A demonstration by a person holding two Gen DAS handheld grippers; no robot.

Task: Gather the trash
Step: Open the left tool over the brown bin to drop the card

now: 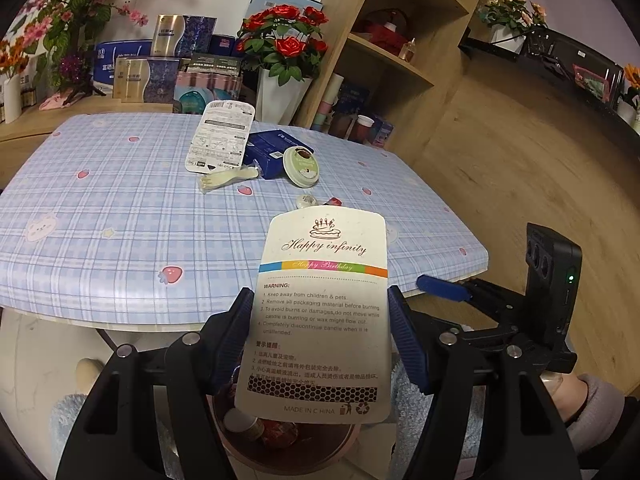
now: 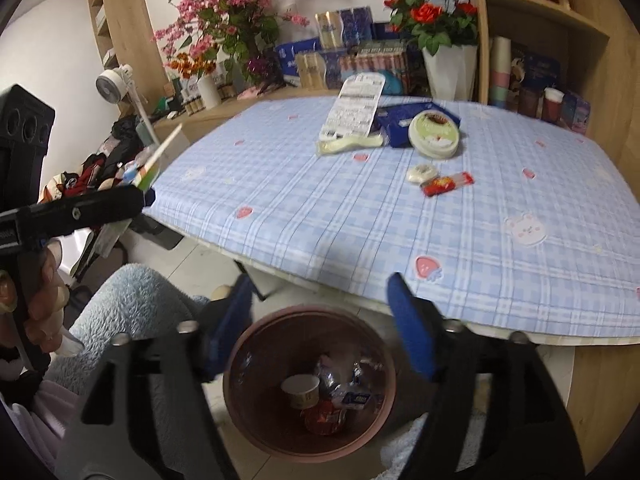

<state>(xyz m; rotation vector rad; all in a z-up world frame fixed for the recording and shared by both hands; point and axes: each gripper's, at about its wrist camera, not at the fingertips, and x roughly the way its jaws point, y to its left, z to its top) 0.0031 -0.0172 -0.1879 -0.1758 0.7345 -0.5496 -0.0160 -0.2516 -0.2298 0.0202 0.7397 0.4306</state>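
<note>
I see the candle card [image 1: 320, 312] upright over the brown bin [image 2: 310, 436], which holds a cup and wrappers. Tub lid [image 2: 434, 136], red wrapper [image 2: 448, 183], fork [image 2: 348, 145] lie on tabletop [image 2: 360, 232].

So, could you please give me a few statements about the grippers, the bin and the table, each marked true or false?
1. The left gripper holds a birthday candle card. True.
2. The right gripper grips a paper cup. False: its jaws stand open and empty above the bin.
3. The bin is empty. False: a paper cup and wrappers lie inside.
4. A round green-rimmed lid lies on the checked tablecloth. True.
5. A red snack wrapper is still on the table. True.
</note>
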